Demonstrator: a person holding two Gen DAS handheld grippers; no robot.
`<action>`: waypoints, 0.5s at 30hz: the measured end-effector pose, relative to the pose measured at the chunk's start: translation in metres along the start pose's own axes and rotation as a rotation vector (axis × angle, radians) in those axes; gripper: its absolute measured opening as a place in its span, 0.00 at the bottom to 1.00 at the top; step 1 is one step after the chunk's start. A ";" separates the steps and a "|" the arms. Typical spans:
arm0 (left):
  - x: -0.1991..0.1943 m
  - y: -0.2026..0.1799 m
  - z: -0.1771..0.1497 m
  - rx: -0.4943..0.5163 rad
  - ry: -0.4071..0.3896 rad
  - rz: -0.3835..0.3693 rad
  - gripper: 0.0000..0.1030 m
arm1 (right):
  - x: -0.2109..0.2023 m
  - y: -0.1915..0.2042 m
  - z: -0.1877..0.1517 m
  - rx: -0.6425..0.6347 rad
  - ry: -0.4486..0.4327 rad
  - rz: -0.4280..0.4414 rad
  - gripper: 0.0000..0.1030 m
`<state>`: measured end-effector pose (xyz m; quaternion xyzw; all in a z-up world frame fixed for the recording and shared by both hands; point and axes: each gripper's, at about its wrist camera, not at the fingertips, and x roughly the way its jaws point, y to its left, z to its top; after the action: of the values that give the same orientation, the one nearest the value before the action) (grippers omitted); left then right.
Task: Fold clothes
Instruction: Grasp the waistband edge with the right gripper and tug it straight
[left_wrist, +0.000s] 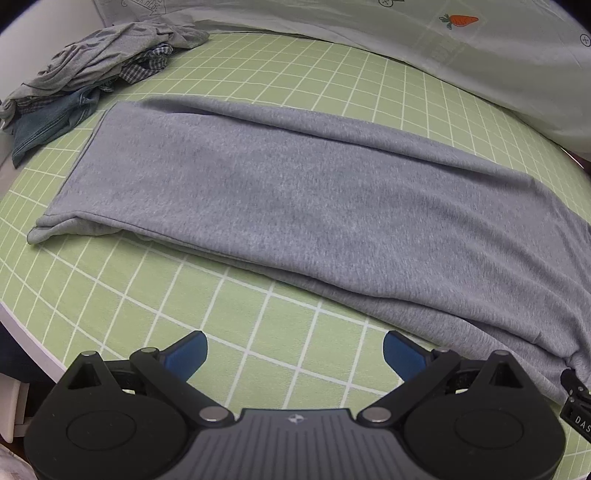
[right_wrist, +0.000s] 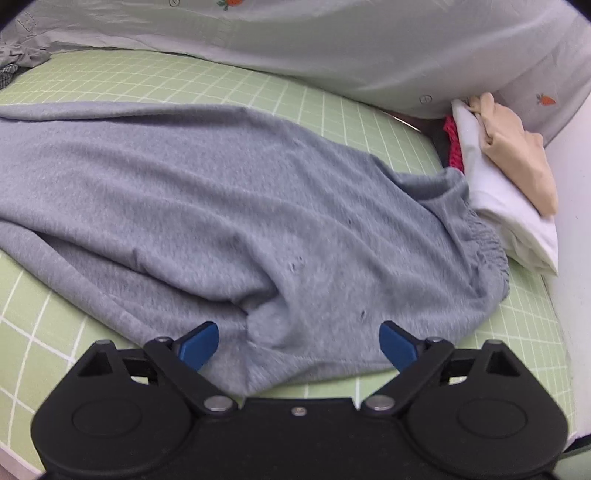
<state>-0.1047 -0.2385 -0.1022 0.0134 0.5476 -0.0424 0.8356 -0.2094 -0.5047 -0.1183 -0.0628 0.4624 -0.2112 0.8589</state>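
Green checked bedding (left_wrist: 288, 88) covers the whole work surface, with a pale quilt printed with carrots (left_wrist: 461, 44) bunched along the far side. On it lies a pair of grey jogging trousers (left_wrist: 280, 192), already doubled leg on leg and stretched out long: hems toward the heap of unfolded clothes (left_wrist: 85, 85) at one end, elastic waistband (right_wrist: 487, 243) at the other, right up against a small stack of folded white and beige things (right_wrist: 517, 192).

Both tongs stand wide apart with nothing between the pads. The left gripper (left_wrist: 295, 354) hangs over bare bedding just beside the near edge of the legs. The right gripper (right_wrist: 299, 345) is over the seat of the trousers, cloth lying under it but not pinched.

The trousers look like soft jersey knit: light, limp, not slippery, nothing to break. They will sag and crease wherever they are lifted, and the two stacked legs may slide apart if only the top layer is caught. The seat area is rumpled, with a deep fold near the right gripper. The best hold is probably at the waistband corners, where the gathered elastic gives a thick edge, biting through all layers; the other sound choice is the hem end (left_wrist: 70, 206), both layers together.
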 end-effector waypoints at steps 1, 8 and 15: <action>-0.001 0.003 0.001 -0.005 -0.002 0.002 0.98 | 0.000 0.003 0.004 -0.009 -0.015 0.011 0.87; -0.005 0.020 0.003 -0.010 -0.003 0.009 0.98 | 0.000 0.041 0.012 -0.177 -0.074 0.065 0.78; -0.004 0.038 0.004 -0.014 0.007 0.011 0.98 | 0.003 0.054 0.018 -0.196 -0.057 0.112 0.22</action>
<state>-0.0998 -0.2006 -0.0978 0.0107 0.5506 -0.0339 0.8340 -0.1771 -0.4587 -0.1271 -0.1263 0.4588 -0.1147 0.8720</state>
